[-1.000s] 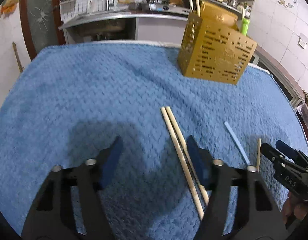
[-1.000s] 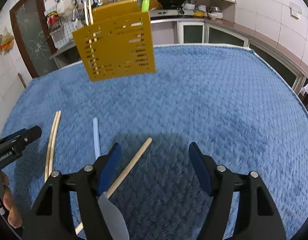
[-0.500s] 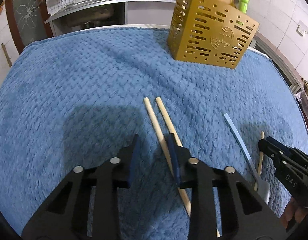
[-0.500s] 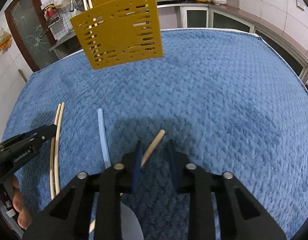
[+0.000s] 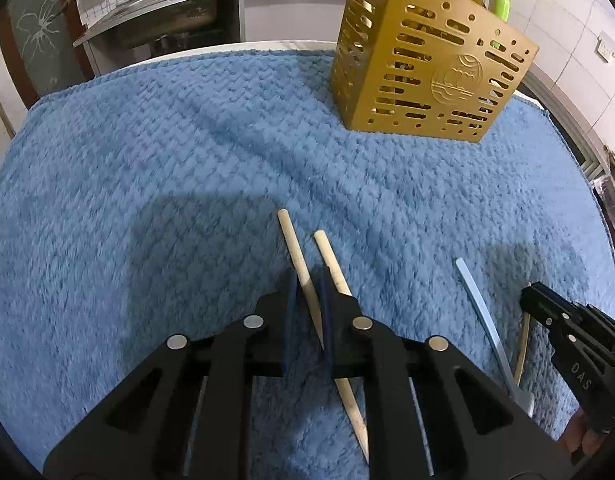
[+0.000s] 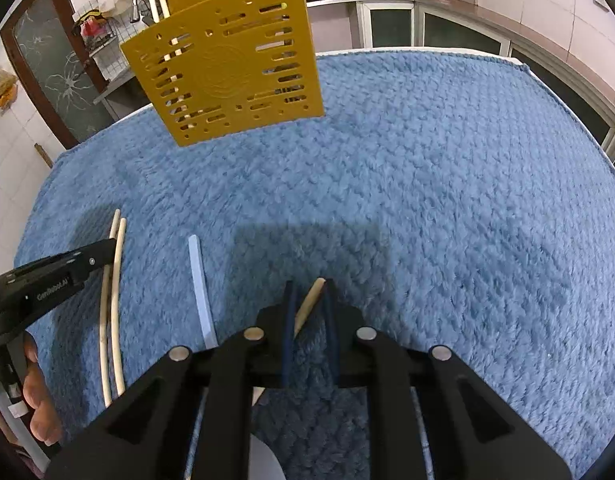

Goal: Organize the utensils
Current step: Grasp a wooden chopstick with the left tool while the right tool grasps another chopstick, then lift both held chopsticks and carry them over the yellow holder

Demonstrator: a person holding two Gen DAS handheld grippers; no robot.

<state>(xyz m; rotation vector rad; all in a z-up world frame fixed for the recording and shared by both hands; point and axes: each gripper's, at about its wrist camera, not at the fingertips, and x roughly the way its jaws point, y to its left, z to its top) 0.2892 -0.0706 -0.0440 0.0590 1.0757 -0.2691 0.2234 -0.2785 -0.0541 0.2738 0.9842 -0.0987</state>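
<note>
The left tool [image 5: 307, 300] has its pads closed on one wooden chopstick [image 5: 297, 256], the left one of a pair lying on the blue towel [image 5: 147, 200] that covers the counter. Its twin, the second chopstick [image 5: 332, 264], lies just beside it outside the right pad, touching or nearly touching the tool body.

The right tool [image 6: 310, 308] is pinched on a single chopstick [image 6: 313, 294] near its end, the stick running diagonally back under the tool. Just to its left lies the pale blue handle of a spoon [image 6: 201, 292], its bowl mostly hidden beneath the tool.

The gold perforated utensil holder [image 5: 423, 68] stands upright well apart at the far side of the towel, with chopsticks and a green item already in it.

Risks, as I judge them: the left grip may drag the neighbouring stick along on lifting and scatter it. The right grip sits so near the end that the long free part could swing or slip out. Either stick could catch on the holder's rim and tip it.
</note>
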